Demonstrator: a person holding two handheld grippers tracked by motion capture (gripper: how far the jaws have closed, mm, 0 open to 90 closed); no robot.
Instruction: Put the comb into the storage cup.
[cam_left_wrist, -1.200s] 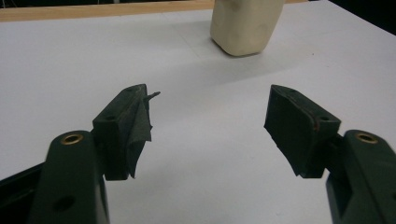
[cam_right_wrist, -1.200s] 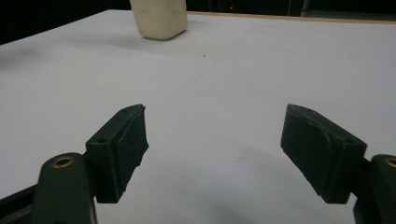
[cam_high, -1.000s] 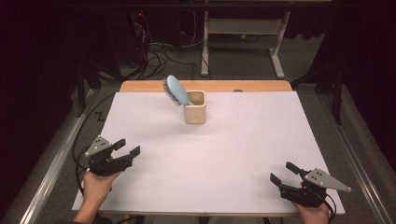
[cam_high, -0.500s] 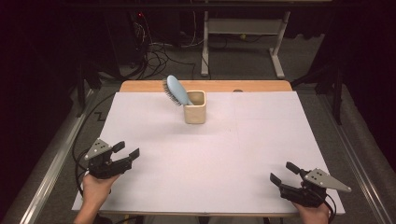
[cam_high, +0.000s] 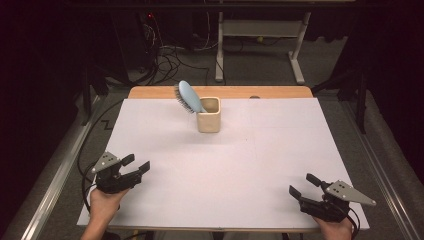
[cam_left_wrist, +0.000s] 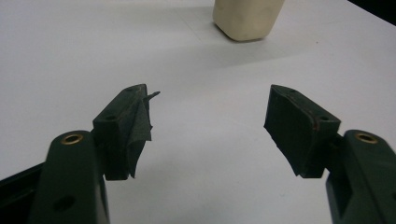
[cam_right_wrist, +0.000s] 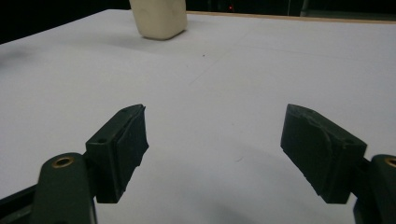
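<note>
The blue hairbrush (cam_high: 188, 96) stands head-up in the cream cup (cam_high: 209, 115) near the far middle of the table, leaning out over the cup's left rim, bristles turned down and to the left. Both grippers sit well apart from it at the near edge, so judged from this layout either the brush has been put away and the work is finished, or nothing has begun and the whole reach, grasp and lift is left to do — the pictures do not settle which. The left gripper (cam_high: 136, 165) rests at the near left corner with its jaws spread and nothing between them; a scrap of its pad lining curls loose on one jaw. The right gripper (cam_high: 303, 185) lies at the near right corner, jaws likewise spread and empty, pointing toward the cup. The table (cam_high: 260, 160) is covered in plain white sheet, with a strip of bare wood (cam_high: 235, 92) showing along the far edge. Beyond it the room is dark — cables (cam_high: 170, 57) tangled on the floor and the white legs of another desk (cam_high: 260, 35) behind.
</note>
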